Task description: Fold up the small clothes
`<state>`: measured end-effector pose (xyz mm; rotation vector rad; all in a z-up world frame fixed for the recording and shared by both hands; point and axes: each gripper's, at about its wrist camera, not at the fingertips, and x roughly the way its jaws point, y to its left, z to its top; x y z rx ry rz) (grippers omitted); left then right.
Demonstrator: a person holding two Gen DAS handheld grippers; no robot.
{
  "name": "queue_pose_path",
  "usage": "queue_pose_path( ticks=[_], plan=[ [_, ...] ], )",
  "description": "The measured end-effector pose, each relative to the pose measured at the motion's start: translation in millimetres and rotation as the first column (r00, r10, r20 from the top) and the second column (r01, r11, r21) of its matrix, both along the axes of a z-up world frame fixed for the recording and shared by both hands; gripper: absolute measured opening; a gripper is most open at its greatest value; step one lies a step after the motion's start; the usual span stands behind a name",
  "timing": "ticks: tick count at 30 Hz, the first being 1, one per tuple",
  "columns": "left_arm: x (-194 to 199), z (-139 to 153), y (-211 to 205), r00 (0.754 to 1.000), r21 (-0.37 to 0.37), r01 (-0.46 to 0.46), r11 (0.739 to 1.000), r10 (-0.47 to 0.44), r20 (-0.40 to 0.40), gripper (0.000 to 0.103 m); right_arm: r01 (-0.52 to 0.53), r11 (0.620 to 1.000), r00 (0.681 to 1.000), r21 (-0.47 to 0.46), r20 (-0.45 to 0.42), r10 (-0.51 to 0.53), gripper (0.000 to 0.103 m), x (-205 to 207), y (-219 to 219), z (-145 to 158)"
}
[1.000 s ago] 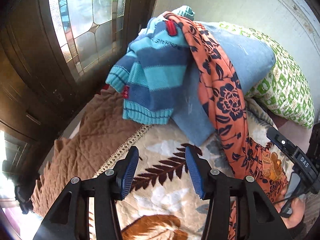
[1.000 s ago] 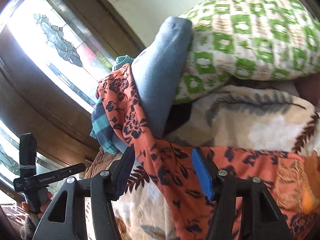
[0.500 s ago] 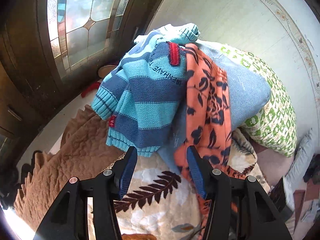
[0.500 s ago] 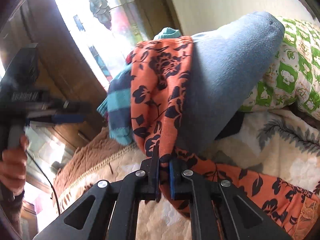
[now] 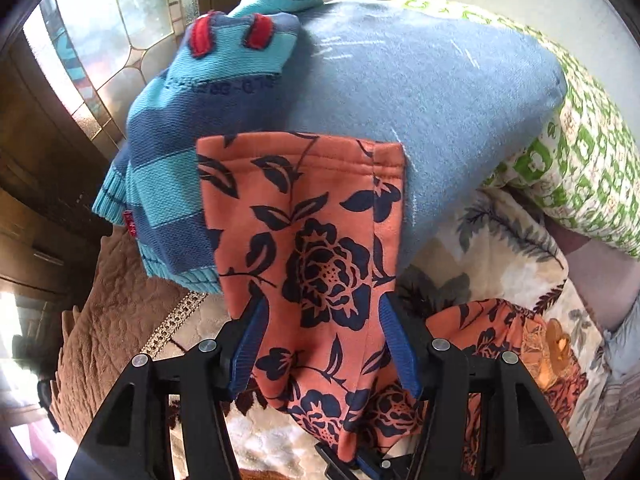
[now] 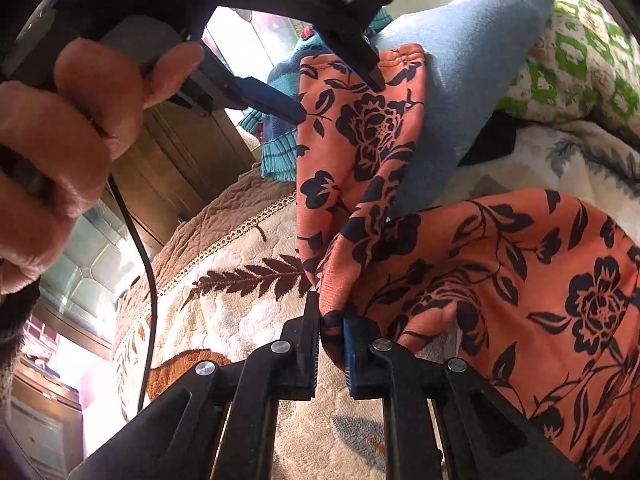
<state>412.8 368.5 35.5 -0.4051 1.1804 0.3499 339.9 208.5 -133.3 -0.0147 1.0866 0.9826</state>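
Note:
An orange garment with dark blue flowers point(image 5: 320, 248) hangs from a blue pillow point(image 5: 432, 92) down onto the bed; it also shows in the right wrist view point(image 6: 520, 280). My left gripper point(image 5: 324, 320) is open, its fingers on either side of the hanging orange leg near the hem. My right gripper point(image 6: 330, 322) is shut on a fold of the orange garment lower down. A blue and teal striped sweater point(image 5: 176, 168) lies over the pillow's left side. The left gripper also shows in the right wrist view point(image 6: 340, 96).
A green and white patterned pillow point(image 5: 580, 152) lies behind the blue one. A cream blanket with brown leaf print point(image 6: 240, 300) covers the bed, with a brown quilt point(image 5: 120, 320) at its left edge. A stained-glass window point(image 5: 112, 32) and dark wood frame stand at the left.
My left gripper has moved in close so its open fingers straddle the orange garment. My right gripper stays shut on the garment and has drawn it lower, under the left gripper.

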Motion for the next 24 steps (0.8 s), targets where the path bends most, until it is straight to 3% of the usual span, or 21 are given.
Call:
queue_pose_path(
  ticks=[4,9,11,12,13,15,19,24],
  plan=[
    [26.2,-14.8,-20.5,0.996,0.069,0.061,0.996,-0.056,-0.071,0.056,0.013,1.000,1.000,0.025,-0.016,-0.012,0.012,5.7,-6.4,-1.0],
    [37.5,-24.3,-40.6,0.991,0.053,0.116,0.992,-0.113,-0.066,0.056,0.020,0.999,0.999,0.051,-0.040,-0.018,0.012,11.2,-21.5,-3.1],
    [41.3,-31.7,-42.5,0.991,0.122,0.114,0.986,-0.105,-0.080,0.056,0.028,0.998,0.998,0.061,-0.050,-0.025,0.012,12.0,-23.5,-5.9],
    [43.5,-38.2,-41.7,0.991,0.141,0.110,0.984,-0.097,-0.092,0.053,0.030,0.997,0.998,0.065,-0.056,-0.026,0.012,12.6,-24.6,-7.0],
    [44.9,-44.2,-38.3,0.991,0.145,0.106,0.984,-0.093,-0.095,0.031,0.033,0.997,0.998,0.069,-0.061,-0.029,0.012,12.7,-26.0,-7.6],
    [43.9,-57.1,-29.8,0.991,0.116,0.087,0.989,-0.074,-0.112,0.009,0.038,0.996,0.997,0.075,-0.065,-0.033,0.012,13.1,-24.7,-9.7],
    [26.5,-43.7,-17.1,0.999,0.039,0.034,0.999,-0.033,-0.014,0.007,0.072,0.992,0.996,0.099,-0.061,-0.067,0.009,15.4,-36.0,-2.4],
    [1.0,15.0,-57.5,0.986,-0.029,0.079,0.996,-0.073,0.152,0.007,0.180,0.964,0.983,0.197,-0.079,-0.168,0.008,13.0,-85.7,29.1]
  ],
)
